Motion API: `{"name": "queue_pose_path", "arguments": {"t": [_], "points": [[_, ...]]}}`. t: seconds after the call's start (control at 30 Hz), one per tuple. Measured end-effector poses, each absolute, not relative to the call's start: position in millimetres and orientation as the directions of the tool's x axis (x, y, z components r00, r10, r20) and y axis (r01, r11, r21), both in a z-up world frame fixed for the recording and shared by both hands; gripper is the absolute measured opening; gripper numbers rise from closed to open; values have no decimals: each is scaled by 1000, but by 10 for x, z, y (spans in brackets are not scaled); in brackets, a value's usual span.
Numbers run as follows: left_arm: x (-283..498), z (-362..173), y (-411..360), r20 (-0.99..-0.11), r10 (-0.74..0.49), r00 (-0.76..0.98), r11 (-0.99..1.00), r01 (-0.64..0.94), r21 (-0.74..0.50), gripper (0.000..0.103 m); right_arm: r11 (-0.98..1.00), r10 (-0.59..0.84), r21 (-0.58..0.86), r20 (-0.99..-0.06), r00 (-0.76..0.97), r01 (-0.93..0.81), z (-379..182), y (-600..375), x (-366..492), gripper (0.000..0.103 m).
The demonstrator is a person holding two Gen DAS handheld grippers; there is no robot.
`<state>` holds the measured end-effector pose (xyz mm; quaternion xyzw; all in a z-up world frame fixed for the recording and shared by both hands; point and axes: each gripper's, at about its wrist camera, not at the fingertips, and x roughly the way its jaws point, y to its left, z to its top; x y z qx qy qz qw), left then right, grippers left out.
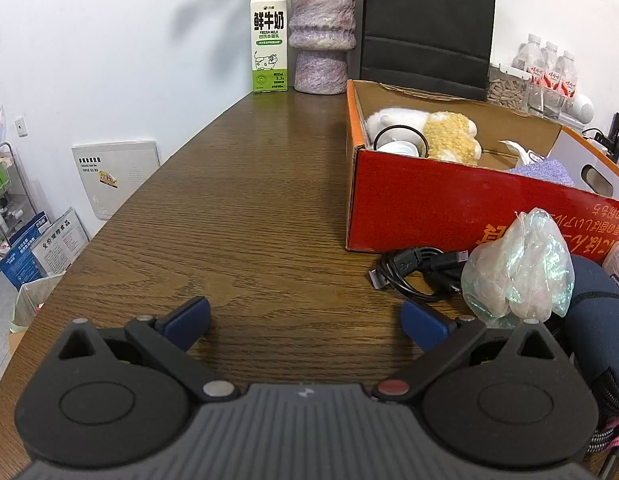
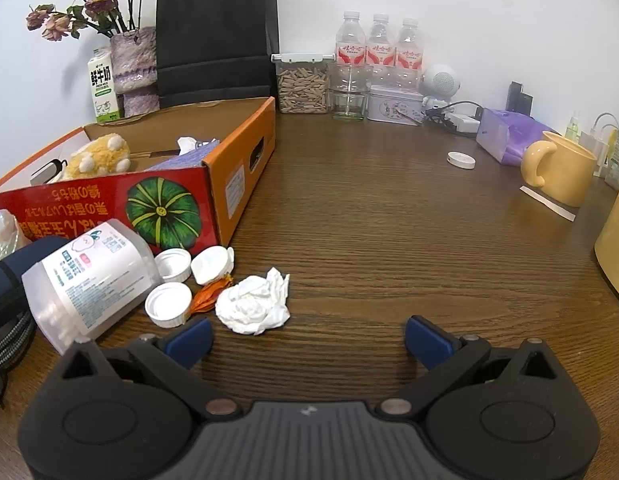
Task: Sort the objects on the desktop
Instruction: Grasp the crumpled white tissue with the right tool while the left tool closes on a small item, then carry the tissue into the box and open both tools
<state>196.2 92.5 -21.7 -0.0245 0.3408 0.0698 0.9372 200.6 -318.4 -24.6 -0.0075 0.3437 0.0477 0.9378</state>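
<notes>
A red and orange cardboard box stands open on the wooden desk, holding a plush toy and other items. In front of it lie a black cable, a crinkled plastic bag, a dark blue pouch, a clear tub on its side, white lids, an orange scrap and a crumpled tissue. My left gripper is open above bare desk, left of the cable. My right gripper is open, its left finger just below the tissue.
Along the back wall stand a milk carton, a vase, a black paper bag, a jar of seeds, water bottles and a tin. A yellow mug, a purple pack and a small white lid sit at right.
</notes>
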Motion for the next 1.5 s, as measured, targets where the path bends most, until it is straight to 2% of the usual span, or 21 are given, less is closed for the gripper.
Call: {"name": "queue_pose_path", "arguments": {"t": [0.27, 0.43, 0.5, 0.63, 0.7, 0.73, 0.77, 0.8, 0.87, 1.03, 1.5], "points": [[1950, -171, 966, -611, 49, 790, 991, -115, -70, 103, 995, 87, 19, -645, 759, -98, -244, -3173, 2021, 103], [2022, -131, 910, -605, 31, 795, 993, -93, -72, 93, 995, 89, 21, -645, 759, -99, -240, -3161, 2043, 103], [2073, -127, 883, -608, 16, 794, 994, -80, -78, 85, 994, 95, 23, -643, 760, -105, -239, -3149, 2048, 102], [2175, -144, 827, -614, 10, 789, 996, -64, -65, 71, 992, 110, 25, -633, 766, -122, -225, -3125, 2043, 91], [2197, -135, 796, -614, -5, 789, 997, -43, -63, 57, 991, 121, 26, -623, 772, -135, -213, -3117, 2027, 81], [2196, -135, 793, -613, -21, 790, 997, -27, -69, 53, 990, 127, 27, -618, 776, -141, -208, -3117, 2016, 70], [2201, -131, 776, -613, -38, 789, 997, -7, -72, 42, 988, 135, 29, -612, 779, -149, -201, -3112, 2005, 60], [2204, -128, 756, -614, -54, 787, 997, 11, -73, 32, 987, 143, 31, -608, 781, -157, -195, -3106, 1995, 54], [2196, -124, 723, -614, -71, 786, 997, 33, -73, 25, 985, 157, 37, -600, 785, -169, -187, -3099, 1967, 25], [2122, -83, 704, -594, -57, 802, 998, 21, -67, 20, 983, 174, 59, -587, 791, -172, -170, -3098, 1908, 21], [1801, 147, 698, -481, -11, 876, 1000, 3, -16, 14, 979, 200, 74, -496, 845, -188, 79, -3033, 1713, 20]]}}
